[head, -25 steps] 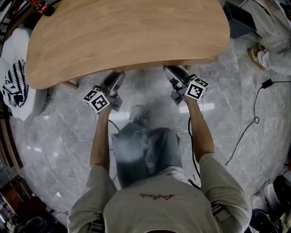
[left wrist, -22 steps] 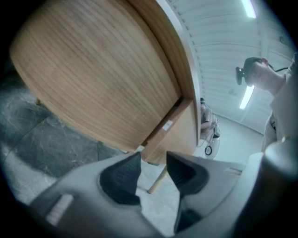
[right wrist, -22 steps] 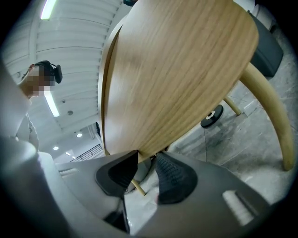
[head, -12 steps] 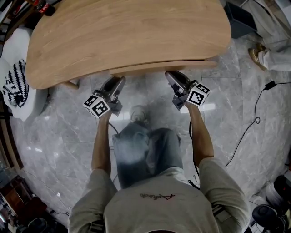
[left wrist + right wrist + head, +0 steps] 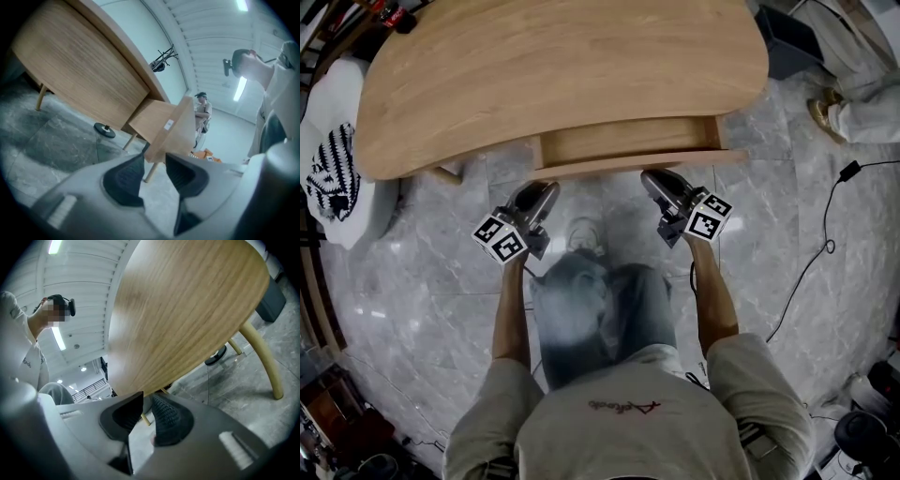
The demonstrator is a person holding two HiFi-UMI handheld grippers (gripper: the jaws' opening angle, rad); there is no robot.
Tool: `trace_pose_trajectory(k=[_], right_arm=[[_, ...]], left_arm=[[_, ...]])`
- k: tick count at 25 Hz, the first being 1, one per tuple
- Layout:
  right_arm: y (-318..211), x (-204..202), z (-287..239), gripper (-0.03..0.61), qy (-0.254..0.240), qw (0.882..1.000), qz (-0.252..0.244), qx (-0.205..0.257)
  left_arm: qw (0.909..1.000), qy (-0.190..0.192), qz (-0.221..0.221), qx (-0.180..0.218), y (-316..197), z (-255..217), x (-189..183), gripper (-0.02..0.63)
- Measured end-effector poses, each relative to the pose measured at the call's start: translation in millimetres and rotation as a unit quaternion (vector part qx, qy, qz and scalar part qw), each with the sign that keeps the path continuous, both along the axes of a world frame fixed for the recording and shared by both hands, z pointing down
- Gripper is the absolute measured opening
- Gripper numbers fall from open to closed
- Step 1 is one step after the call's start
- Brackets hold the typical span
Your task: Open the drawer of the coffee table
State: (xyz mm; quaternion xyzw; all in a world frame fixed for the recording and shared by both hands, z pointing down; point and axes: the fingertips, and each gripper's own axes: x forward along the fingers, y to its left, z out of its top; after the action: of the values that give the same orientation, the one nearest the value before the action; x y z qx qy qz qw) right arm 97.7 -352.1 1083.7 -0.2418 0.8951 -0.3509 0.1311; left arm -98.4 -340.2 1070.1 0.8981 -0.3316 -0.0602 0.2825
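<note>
While both jaw pairs have just been closing, drawer [image 5: 623, 141] sits partly out from under worktop [image 5: 553, 66]. L gripper [image 5: 547, 187] clamps drawer's front edge at left end, fairly wide; R gripper [image 5: 650, 176] clamps right end, narrower.

My right gripper [image 5: 146, 397] sits low in the view. Its jaws have just been closing to a narrow gap, and the tapering lower end of a broad wooden panel [image 5: 187, 310] is wedged between the tips, touching both. Right of the panel a curved wooden leg [image 5: 265, 362] stands on grey marble floor [image 5: 243, 399], with a black round base [image 5: 216, 355] behind it and a dark bin [image 5: 276, 298] at the edge. At left are my pale shirt [image 5: 21, 362] and a ribbed ceiling [image 5: 84, 296] with striplights.
</note>
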Motion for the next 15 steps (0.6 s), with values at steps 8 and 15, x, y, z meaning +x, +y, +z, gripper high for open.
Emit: trace_pose_trajectory(k=[8, 15], right_arm=[[29, 7, 2, 0.063, 0.001, 1.0, 0.004, -0.006], [31, 8, 3, 0.067, 0.045, 0.999, 0.016, -0.005]], left_arm=[[0.9999, 0.012, -0.001, -0.011, 31, 0, 7, 0.127], [0.9999, -0.011, 0.005, -0.013, 33, 0, 8, 0.127]])
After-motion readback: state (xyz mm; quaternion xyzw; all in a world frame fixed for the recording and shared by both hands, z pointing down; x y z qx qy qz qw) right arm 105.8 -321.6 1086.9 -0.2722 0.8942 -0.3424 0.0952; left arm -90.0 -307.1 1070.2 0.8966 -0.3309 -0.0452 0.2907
